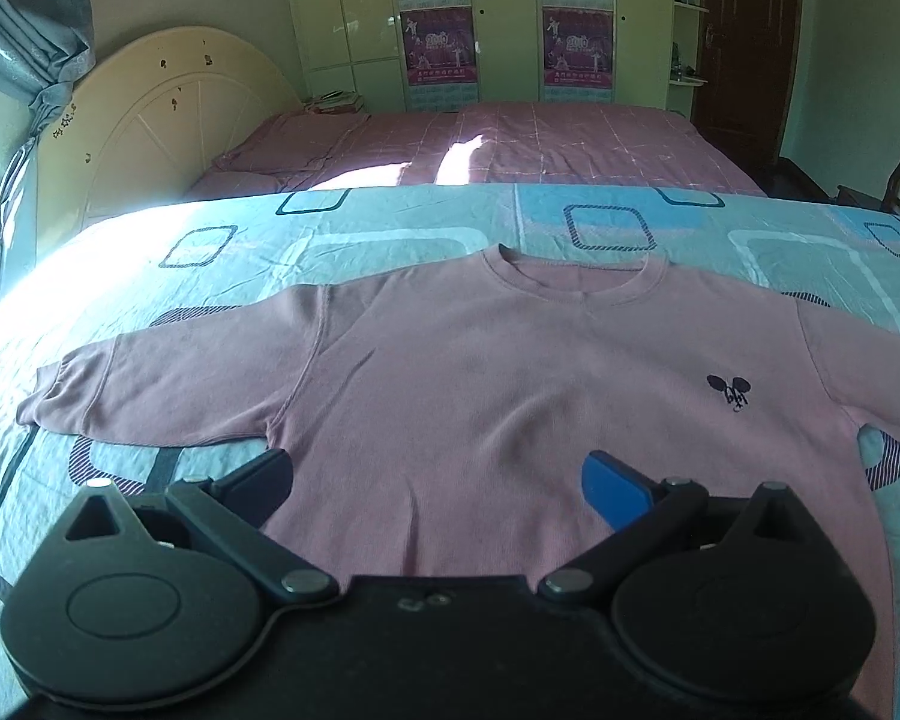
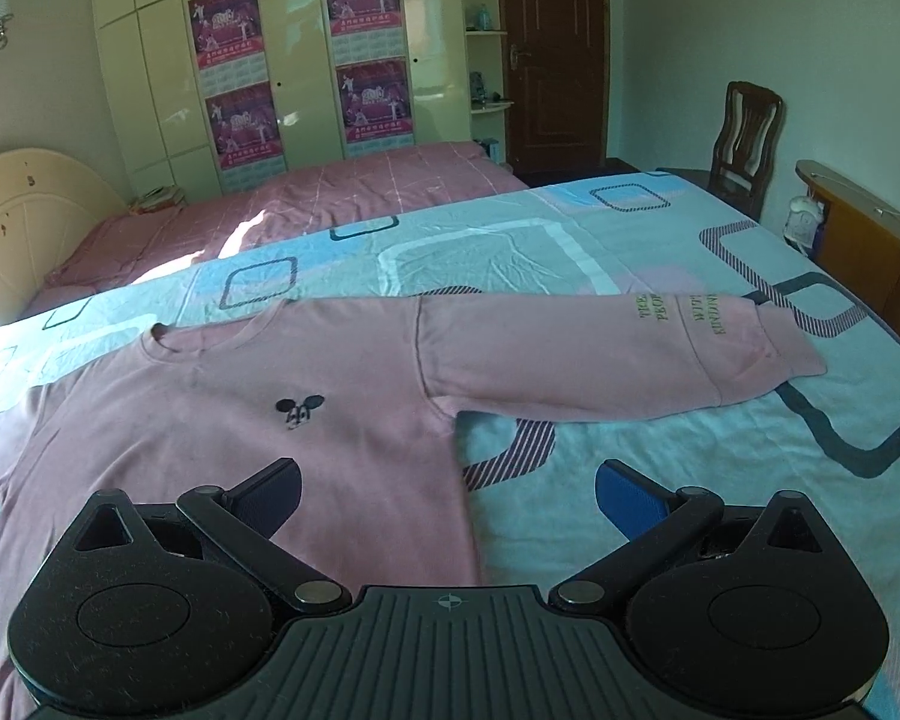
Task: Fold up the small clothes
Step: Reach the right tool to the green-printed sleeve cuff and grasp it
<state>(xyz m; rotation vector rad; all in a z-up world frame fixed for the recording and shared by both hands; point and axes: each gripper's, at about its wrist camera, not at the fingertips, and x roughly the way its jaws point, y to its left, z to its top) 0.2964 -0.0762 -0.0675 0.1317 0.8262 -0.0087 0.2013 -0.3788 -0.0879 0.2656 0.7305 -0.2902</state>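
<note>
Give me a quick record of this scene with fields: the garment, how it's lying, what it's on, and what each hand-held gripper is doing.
garment: pink sweatshirt, small dark mouse emblem on the chest
layout: spread flat, front up, both sleeves out to the sides, no fold made yet
sleeve detail: lettering near the cuff of the sleeve seen in the right wrist view
surface: light blue patterned bedsheet
left hand-held gripper: open, over the lower body of the shirt, holding nothing
right hand-held gripper: open, over the shirt's side edge, holding nothing
</note>
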